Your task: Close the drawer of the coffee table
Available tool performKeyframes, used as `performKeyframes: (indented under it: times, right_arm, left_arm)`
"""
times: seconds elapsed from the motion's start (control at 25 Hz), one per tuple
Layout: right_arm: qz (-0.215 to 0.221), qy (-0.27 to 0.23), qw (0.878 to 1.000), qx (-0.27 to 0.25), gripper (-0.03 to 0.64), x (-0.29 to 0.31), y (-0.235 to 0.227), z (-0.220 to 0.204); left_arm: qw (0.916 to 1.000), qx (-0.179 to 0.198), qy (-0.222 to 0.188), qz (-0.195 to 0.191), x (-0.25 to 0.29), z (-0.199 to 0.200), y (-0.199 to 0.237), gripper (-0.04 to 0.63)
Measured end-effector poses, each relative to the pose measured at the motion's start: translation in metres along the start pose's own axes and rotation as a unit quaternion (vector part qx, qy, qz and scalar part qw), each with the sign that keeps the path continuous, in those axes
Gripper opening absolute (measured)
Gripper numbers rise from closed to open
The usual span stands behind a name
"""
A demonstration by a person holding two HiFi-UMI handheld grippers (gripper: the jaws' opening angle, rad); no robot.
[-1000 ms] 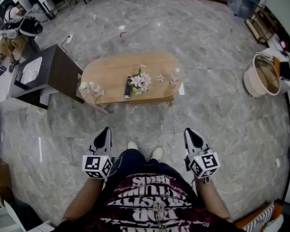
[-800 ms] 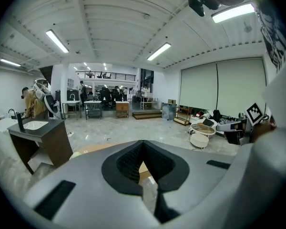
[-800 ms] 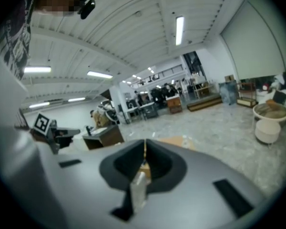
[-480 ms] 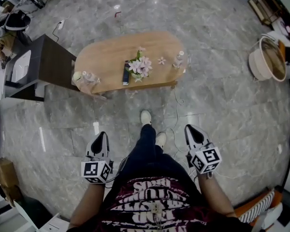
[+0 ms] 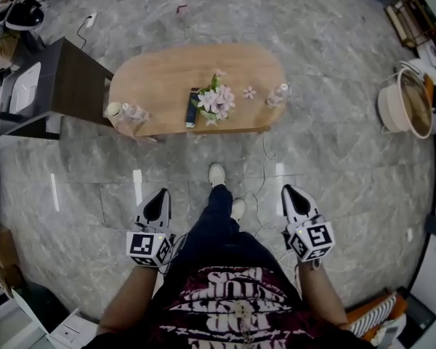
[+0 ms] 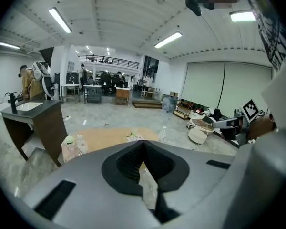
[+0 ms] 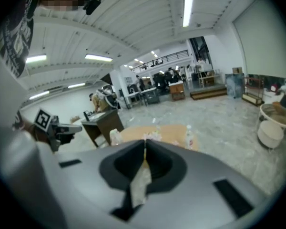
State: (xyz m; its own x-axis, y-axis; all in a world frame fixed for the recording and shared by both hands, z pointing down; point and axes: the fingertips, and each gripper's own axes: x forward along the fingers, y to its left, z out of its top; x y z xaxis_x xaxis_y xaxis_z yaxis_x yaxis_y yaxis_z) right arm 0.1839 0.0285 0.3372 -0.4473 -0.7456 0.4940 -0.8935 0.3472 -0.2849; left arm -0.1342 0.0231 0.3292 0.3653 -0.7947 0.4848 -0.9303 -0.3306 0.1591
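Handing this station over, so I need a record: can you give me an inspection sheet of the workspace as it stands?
Surface: glossy grey marble floor.
Job's things: oval wooden coffee table; its drawer cannot be made out.
Clutter: pink flower bunch, dark remote, clear bottle, clear plastic bag on the tabletop.
Grippers: left hand-held gripper and right hand-held gripper shut, empty, well short of the table.
Cables: thin cable on floor by the table's near side.
Surroundings: dark cabinet left, round beige tub right.

The coffee table (image 5: 167, 78) is coloured pale wood, the floor (image 5: 349, 166) veined grey, the flowers (image 5: 216, 100) pink, the left sink cabinet (image 5: 83, 86) dark brown.
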Motion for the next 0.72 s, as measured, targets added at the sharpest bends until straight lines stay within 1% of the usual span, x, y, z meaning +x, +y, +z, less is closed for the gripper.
performKeyframes:
  times: [0.2, 0.4, 0.6, 0.72]
  right_arm:
    - [-0.016, 0.017, 1.000, 0.003, 0.035, 0.021, -0.016, 0.010]
    - [-0.025, 0.033, 0.999, -0.003, 0.035, 0.049, -0.025, 0.025]
    - [-0.031, 0.048, 0.998, -0.025, 0.035, 0.077, -0.031, 0.046]
    - [-0.030, 0.053, 0.997, -0.036, 0.035, 0.097, -0.034, 0.056]
  left_arm:
    - [0.9999, 0.000, 0.005, -0.010, 0.038, 0.012, 0.012, 0.023]
    - [0.9996, -0.003, 0.019, -0.020, 0.079, 0.013, 0.034, 0.023]
    - [0.9988, -0.006, 0.029, -0.038, 0.114, 0.010, 0.049, 0.023]
    - [0.9982, -0.001, 0.030, -0.052, 0.135, 0.013, 0.056, 0.023]
